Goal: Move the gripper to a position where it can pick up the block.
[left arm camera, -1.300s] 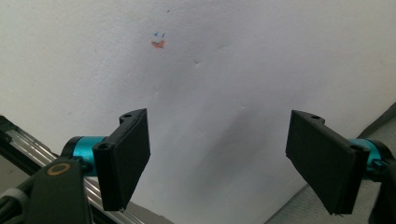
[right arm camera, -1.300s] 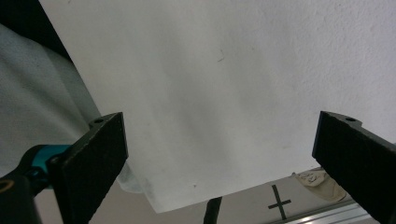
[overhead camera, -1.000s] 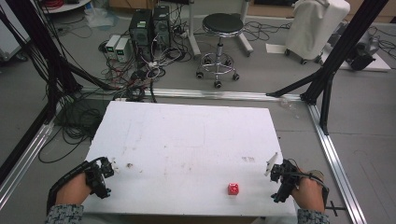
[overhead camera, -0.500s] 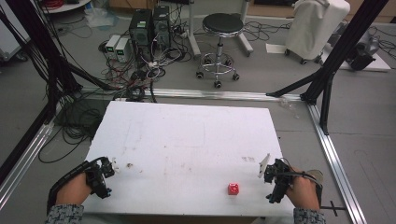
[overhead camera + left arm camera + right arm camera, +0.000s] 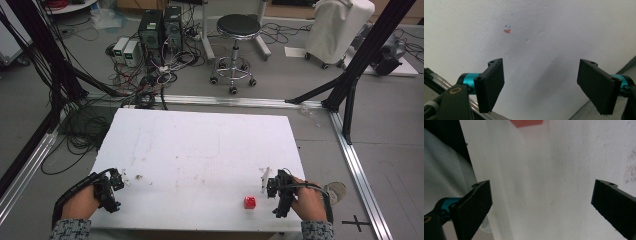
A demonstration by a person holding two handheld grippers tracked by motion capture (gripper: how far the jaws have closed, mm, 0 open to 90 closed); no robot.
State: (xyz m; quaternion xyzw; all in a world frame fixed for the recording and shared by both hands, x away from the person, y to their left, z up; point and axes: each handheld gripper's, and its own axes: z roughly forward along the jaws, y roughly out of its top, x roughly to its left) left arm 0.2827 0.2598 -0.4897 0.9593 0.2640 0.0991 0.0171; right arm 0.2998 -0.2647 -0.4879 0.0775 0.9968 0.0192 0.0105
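Leftward along the near edge went the right gripper (image 5: pixel 272 192), closing on the red cube (image 5: pixel 249 202).

Its jaws stood wide apart and held nothing; the cube lay near the table's (image 5: pixel 200 145) near edge, just left of that gripper, its red edge showing at the top of the right gripper view (image 5: pixel 526 123). Doing the reach well probably meant keeping the jaws spread, lowering until they straddled the cube squarely, then closing. At the near left, the left gripper (image 5: pixel 114 190) hung open and empty.

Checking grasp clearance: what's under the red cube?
The red cube sits directly on the bare white table, near its front edge. The right gripper is open beside it, apart. The cube's underside is hidden.
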